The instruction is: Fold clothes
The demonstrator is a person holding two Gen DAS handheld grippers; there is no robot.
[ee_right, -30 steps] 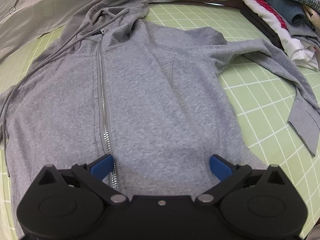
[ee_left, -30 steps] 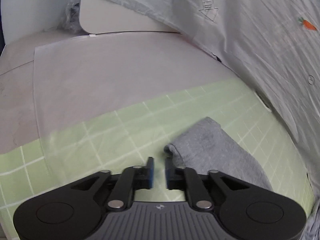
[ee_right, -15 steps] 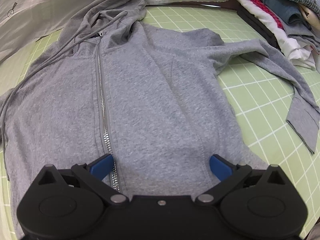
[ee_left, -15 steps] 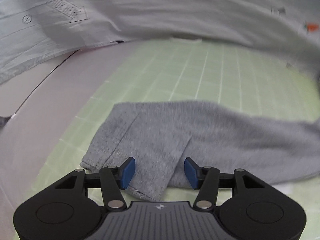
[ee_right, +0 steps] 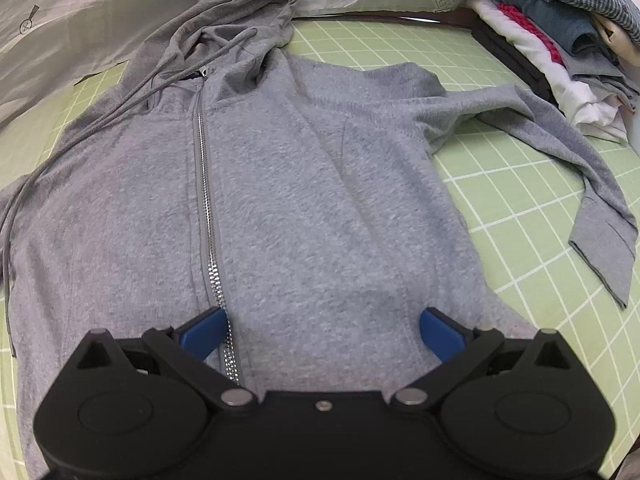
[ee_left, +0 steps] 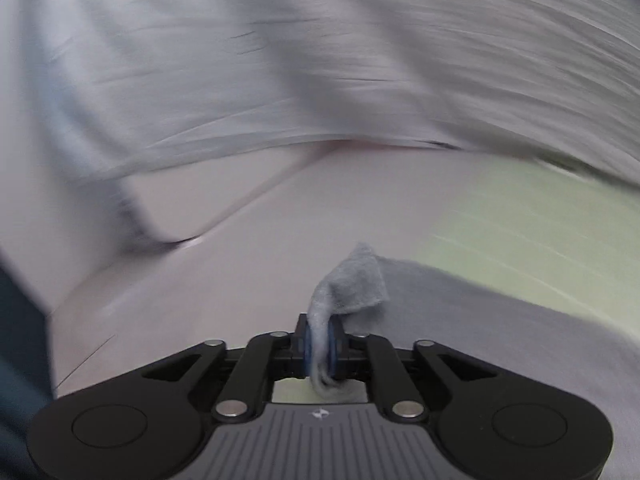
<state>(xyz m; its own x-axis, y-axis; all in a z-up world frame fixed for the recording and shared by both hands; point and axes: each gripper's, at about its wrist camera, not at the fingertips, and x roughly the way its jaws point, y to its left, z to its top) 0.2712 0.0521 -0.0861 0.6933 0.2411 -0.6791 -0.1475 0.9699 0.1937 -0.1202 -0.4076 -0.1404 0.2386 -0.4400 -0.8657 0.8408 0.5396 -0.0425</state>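
Observation:
A grey zip hoodie (ee_right: 280, 184) lies front up on the green grid mat (ee_right: 540, 216), hood at the far end, its right sleeve (ee_right: 560, 148) stretched out sideways. My right gripper (ee_right: 320, 330) stands open low over the hem, one blue pad by the zipper (ee_right: 208, 208), nothing pinched. In the blurred left wrist view, my left gripper (ee_left: 319, 344) is closing its jaws on the hoodie's left sleeve cuff (ee_left: 352, 280), and the pads press bunched grey fabric that sticks up between them. The rest of that sleeve trails off to the right.
A pale printed sheet (ee_right: 120, 8) lies along the mat's far edge and fills the top of the left wrist view. A stack of folded clothes (ee_right: 560, 40) sits at the far right. A bare grey table surface (ee_left: 200, 280) lies left of the mat.
My left gripper opened over the sleeve cuff, then shut on it and swung with it toward the mat's edge. My right gripper and the hoodie body stayed still.

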